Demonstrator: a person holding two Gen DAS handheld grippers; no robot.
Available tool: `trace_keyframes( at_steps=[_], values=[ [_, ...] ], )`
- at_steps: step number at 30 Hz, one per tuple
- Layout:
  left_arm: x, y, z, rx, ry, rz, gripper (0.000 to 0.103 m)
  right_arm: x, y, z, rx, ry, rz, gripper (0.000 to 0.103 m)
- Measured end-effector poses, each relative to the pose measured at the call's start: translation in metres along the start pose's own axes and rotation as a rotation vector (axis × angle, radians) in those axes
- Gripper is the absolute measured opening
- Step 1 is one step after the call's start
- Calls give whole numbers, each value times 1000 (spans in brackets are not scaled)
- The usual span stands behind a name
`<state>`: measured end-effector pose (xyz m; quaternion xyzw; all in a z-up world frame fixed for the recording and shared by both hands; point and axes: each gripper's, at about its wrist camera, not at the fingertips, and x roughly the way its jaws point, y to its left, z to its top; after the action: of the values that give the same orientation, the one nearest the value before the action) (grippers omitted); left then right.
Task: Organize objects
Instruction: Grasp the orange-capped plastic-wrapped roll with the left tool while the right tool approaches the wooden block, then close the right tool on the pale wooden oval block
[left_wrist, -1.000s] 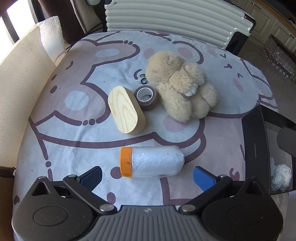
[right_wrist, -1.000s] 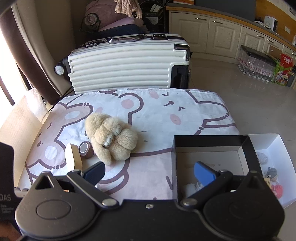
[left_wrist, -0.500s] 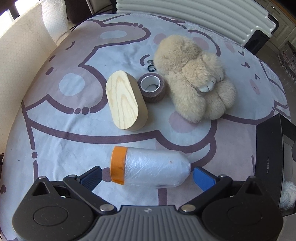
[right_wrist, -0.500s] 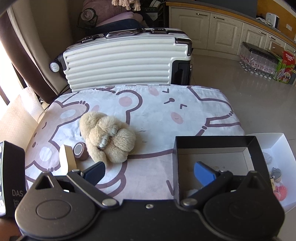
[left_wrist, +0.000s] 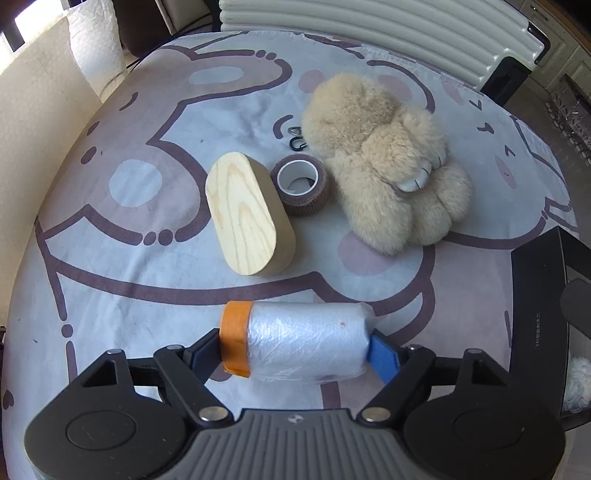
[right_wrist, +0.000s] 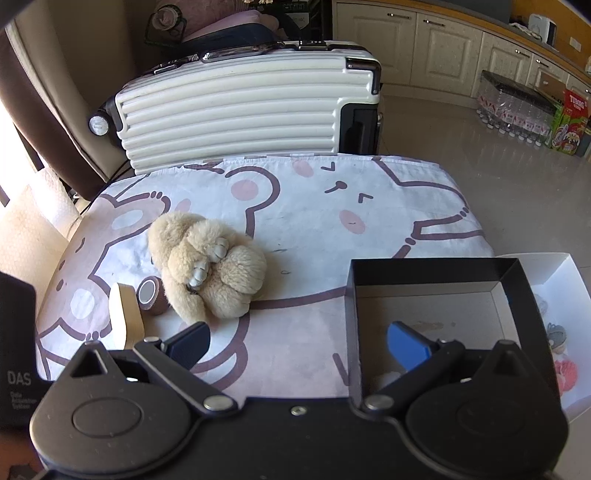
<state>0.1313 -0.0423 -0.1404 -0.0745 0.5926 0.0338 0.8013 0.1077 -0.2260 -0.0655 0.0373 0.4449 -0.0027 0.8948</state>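
White ribbed suitcase (right_wrist: 243, 110) upper centre, behind bench (right_wrist: 314, 206) under cartoon-print cloth. Cream cabinets (right_wrist: 436, 40) upper right above glossy beige floor (right_wrist: 498, 177). Bottle pack (right_wrist: 517, 107) far right. Brown curtain (right_wrist: 22, 92) upper left, sunlit.

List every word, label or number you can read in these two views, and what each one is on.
"DAS", white letters on the black device at the left edge of the right wrist view; the smaller lines under it are too blurred to read.
"TUBORG", apparently, on the red and green carton on the floor; not sharp.
Faint vertical print on the black box's rim, left wrist view: unreadable.
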Motion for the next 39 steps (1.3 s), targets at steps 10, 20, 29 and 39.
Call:
trace_keyframes(
  at_steps=[10, 20, 29, 39],
  values=[
    [-13, 52, 6, -43, -33, 17, 80, 18, 34, 3, 25, 22, 62, 103],
    [-23, 108, 13, -107, -71, 42, 80, 44, 83, 4, 69, 73, 168, 93],
    [-27, 145, 11, -106, -104, 59, 80, 81, 117, -1, 130, 150, 309, 78],
    [-27, 162, 10, -101, -110, 60, 80, 115, 136, -11, 69, 208, 338, 65]
  ],
)
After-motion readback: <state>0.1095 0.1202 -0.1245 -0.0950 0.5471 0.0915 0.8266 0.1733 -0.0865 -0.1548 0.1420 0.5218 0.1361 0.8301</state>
